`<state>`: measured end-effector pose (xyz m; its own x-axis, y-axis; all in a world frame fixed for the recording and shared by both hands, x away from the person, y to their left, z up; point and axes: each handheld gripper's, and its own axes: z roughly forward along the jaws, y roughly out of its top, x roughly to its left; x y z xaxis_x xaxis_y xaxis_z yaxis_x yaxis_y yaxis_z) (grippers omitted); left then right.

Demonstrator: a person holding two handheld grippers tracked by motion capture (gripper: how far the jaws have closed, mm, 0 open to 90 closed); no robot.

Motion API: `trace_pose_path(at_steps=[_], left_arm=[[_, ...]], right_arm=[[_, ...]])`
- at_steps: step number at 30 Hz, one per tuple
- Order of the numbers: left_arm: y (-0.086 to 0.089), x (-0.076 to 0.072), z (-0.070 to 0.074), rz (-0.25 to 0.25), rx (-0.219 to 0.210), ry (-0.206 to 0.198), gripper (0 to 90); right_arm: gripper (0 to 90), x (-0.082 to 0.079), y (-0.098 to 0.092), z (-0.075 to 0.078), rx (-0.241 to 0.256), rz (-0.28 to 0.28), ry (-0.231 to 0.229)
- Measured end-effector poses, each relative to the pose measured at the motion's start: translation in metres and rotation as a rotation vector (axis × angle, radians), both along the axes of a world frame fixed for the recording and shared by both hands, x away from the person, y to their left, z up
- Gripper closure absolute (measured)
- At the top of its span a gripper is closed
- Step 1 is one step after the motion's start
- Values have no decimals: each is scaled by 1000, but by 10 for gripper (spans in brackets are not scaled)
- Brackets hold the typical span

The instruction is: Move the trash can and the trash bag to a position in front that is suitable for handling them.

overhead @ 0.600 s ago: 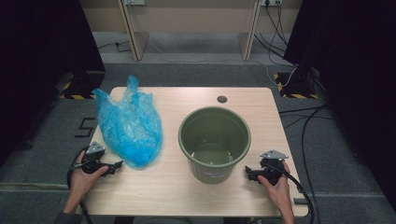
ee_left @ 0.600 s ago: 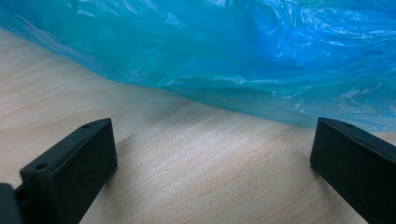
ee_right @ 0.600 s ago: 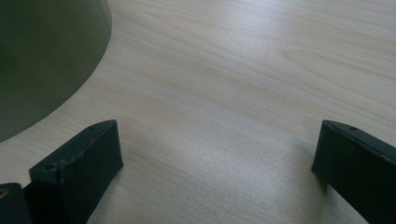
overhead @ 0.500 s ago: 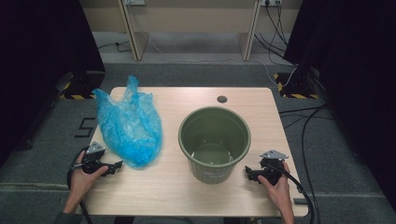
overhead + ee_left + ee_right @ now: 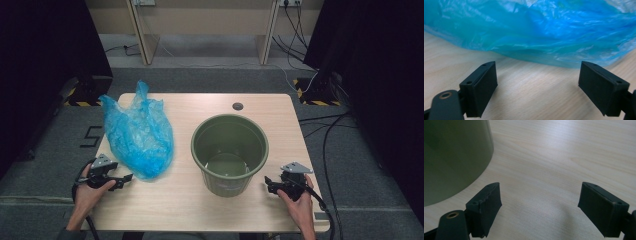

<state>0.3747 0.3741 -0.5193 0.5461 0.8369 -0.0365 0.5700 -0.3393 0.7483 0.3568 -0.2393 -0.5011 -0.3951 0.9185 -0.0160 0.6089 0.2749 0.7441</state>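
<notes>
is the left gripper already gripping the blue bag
No: in the left gripper view the left gripper has its jaws spread wide over bare wood, with the blue bag lying just beyond them, untouched.

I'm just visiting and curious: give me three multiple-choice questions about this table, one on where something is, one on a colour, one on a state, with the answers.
1. Where does the blue plastic bag lie?
A. inside the bucket
B. on the table, on the left-hand side of the bucket
C. on the floor

2. What colour is the bucket?
A. olive green
B. red
C. white

3. How do the jaws of the left tool stand?
A. shut on the bag
B. shut on nothing
C. wide open, with bare table between them

Answers: 1 B, the high view shows it flat on the wood beside the bucket. 2 A, its wall and inside are green. 3 C, the left gripper view shows both jaws apart, short of the bag.
</notes>
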Motion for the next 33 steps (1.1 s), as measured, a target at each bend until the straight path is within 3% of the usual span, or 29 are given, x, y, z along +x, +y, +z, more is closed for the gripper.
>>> trace_pose_path(at_steps=[4, 9, 13, 18, 21, 24, 26, 33], left_arm=[[-5, -8, 10, -11, -7, -31, 149], [-21, -18, 33, -54, -64, -93, 149], [-41, -15, 37, -100, -56, -112, 149], [-68, -4, 32, -149, -45, -104, 156], [-80, 10, 17, -184, 34, -99, 377], [-74, 13, 10, -189, 77, -95, 524], [-65, 12, 8, -187, 95, -71, 538], [-32, 2, 5, -148, 72, -30, 558]], right_arm=[[180, -7, 4, 8, -11, -7, -19], [180, -11, 6, 9, -19, -22, -20], [181, -10, 7, 7, -23, -20, -20], [182, -9, 8, 6, -26, -20, -17], [185, -9, 10, 4, -20, -18, -9], [185, -9, 10, 4, -28, -15, -7], [185, -8, 11, 3, -31, -15, -5], [185, -8, 12, 2, -33, -7, -5]])
